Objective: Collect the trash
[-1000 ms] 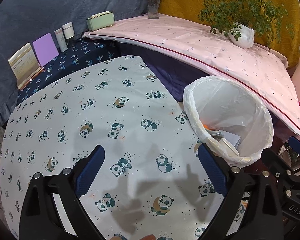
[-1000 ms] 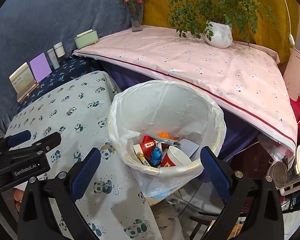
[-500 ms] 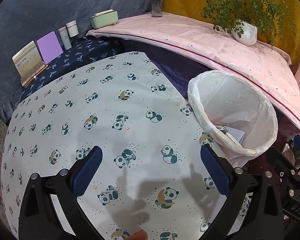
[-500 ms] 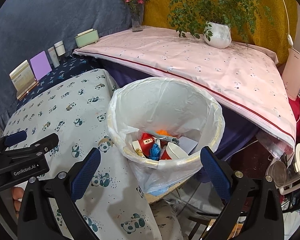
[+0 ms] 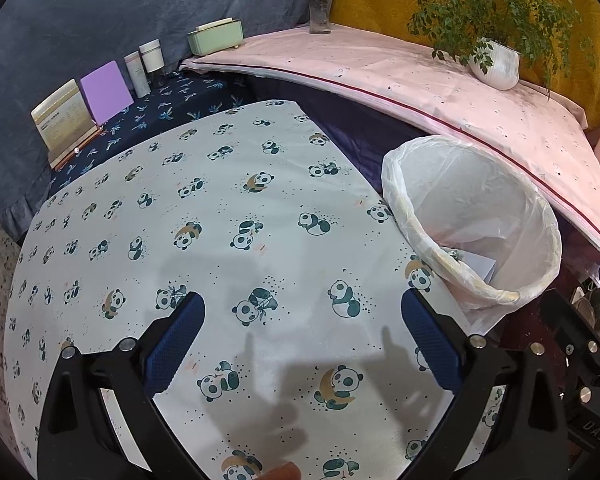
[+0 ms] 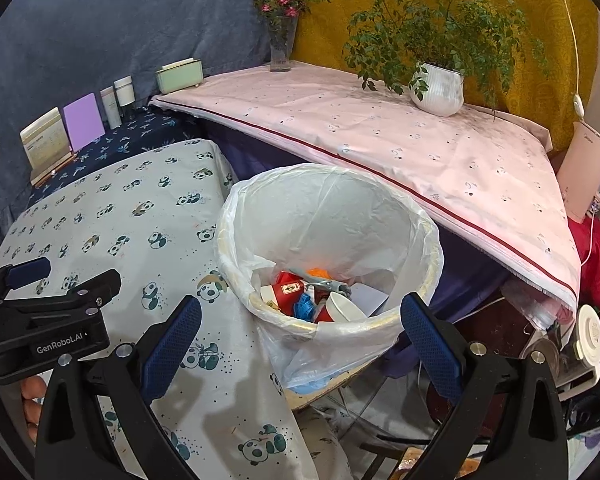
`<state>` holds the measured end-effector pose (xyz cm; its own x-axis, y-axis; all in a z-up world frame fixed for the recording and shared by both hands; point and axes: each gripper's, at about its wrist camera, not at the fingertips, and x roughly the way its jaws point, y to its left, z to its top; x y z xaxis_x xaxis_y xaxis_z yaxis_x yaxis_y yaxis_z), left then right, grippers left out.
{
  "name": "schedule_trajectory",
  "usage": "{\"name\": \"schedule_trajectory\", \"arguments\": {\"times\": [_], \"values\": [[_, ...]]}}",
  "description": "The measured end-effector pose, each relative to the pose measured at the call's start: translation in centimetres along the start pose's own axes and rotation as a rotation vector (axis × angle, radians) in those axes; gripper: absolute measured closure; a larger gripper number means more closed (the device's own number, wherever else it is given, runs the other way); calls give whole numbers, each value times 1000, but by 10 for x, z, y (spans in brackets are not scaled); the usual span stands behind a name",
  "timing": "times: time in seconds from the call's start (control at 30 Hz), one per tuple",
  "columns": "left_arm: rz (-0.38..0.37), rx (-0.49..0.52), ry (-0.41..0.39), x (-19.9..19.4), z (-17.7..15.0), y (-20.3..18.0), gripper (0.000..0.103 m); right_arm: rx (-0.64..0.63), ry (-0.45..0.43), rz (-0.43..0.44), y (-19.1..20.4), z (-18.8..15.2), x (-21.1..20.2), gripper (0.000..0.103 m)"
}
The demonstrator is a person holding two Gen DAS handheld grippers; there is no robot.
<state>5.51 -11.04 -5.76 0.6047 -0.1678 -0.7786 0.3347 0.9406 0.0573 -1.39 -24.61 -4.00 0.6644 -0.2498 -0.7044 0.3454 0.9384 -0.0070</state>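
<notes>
A bin lined with a white plastic bag (image 6: 328,216) stands at the right edge of the panda-print table (image 6: 112,220). It holds trash (image 6: 312,296): red cartons, a blue wrapper, a white cup, paper. My right gripper (image 6: 300,320) is open and empty, above and just in front of the bin. My left gripper (image 5: 302,328) is open and empty over the panda cloth (image 5: 220,216), left of the bin (image 5: 472,208). The left gripper's body shows in the right wrist view (image 6: 44,320).
A pink-covered shelf (image 6: 380,136) runs behind the bin with a potted plant (image 6: 438,88), a flower vase (image 6: 280,44) and a green box (image 6: 180,76). Cards and small bottles (image 5: 144,66) stand on the dark blue cloth at the back left.
Both grippers have drawn back and up a little from the table and bin; the bin sits farther away in both views. Both stay open and empty.
</notes>
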Motion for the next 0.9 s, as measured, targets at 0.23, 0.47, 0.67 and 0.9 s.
{"name": "schedule_trajectory", "arguments": {"times": [0.23, 0.47, 0.67, 0.9], "values": [[-3, 14, -10, -2, -2, -5, 9, 14, 10, -3, -2, -1, -1, 7], [-9, 11, -9, -3, -3, -7, 9, 14, 19, -9, -5, -4, 1, 7], [-9, 13, -8, -5, -4, -10, 9, 17, 15, -14, -9, -5, 0, 7], [-9, 18, -11, -9, -5, -13, 9, 14, 14, -17, -10, -5, 0, 7]]}}
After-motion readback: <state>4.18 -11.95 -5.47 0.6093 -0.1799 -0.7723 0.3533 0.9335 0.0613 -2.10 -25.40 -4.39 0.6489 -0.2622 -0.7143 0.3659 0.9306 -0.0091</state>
